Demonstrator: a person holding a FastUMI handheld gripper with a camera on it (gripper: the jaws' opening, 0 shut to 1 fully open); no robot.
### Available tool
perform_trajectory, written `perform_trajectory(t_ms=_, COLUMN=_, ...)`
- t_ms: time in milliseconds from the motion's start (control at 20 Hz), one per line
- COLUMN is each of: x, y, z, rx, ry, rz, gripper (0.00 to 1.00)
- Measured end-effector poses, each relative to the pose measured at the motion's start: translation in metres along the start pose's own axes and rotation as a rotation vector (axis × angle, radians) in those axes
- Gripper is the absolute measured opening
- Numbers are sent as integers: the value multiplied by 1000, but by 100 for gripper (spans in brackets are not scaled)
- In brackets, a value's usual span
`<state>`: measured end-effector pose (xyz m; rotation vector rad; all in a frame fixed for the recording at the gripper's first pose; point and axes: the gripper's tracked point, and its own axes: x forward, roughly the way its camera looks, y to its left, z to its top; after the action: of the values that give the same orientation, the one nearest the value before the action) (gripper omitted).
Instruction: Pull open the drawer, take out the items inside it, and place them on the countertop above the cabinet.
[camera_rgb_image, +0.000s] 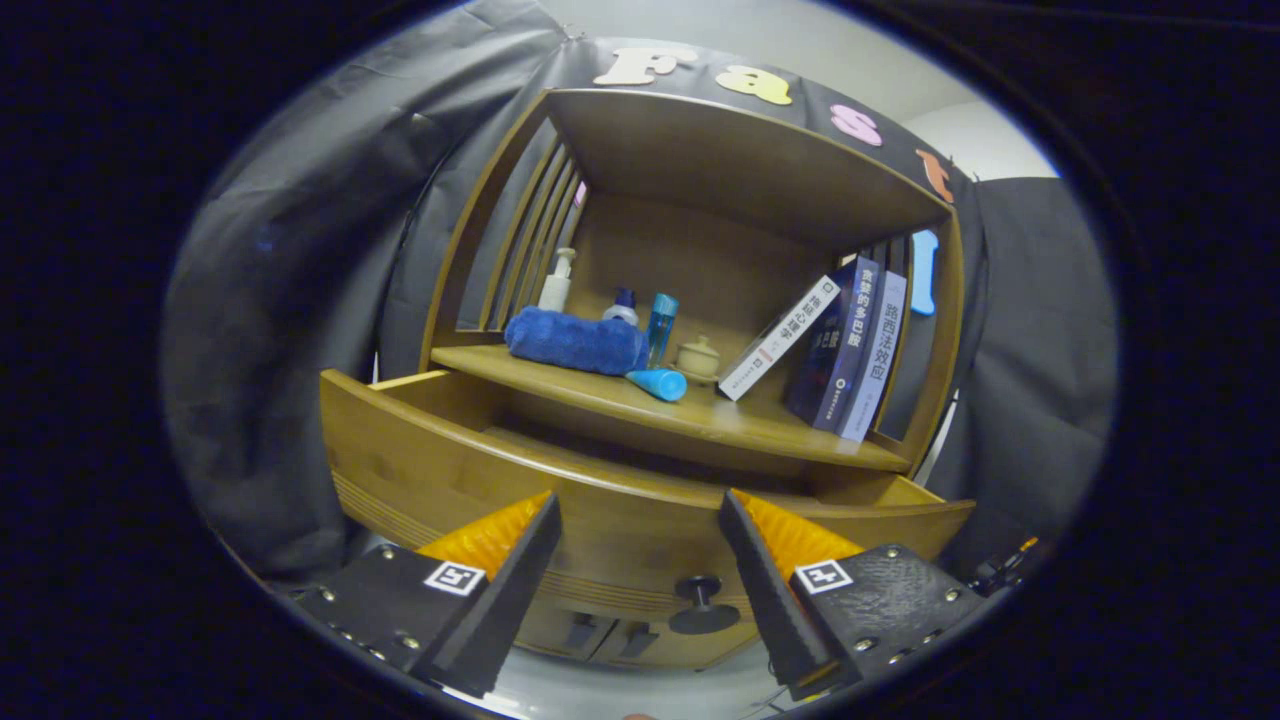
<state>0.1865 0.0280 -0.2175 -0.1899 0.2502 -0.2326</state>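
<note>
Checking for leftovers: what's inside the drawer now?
Cannot tell. The drawer is pulled open, but its front panel hides the bottom; only the bare upper inner walls show. The tongs hang open in front, either side of the knob, holding nothing.

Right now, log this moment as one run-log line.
drawer: pulled open, contents hidden | gripper: open, empty, fingers either side of knob | countertop: towel, bottles, books

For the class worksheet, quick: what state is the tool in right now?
Tool: open, holding nothing, fingers spread in front of the pulled-out drawer, its knob between them.
</note>
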Motion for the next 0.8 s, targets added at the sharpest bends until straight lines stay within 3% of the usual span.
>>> perform_trajectory(t_ms=800, x=87, y=3, z=6, rx=9, ry=41, rz=19, gripper=97)
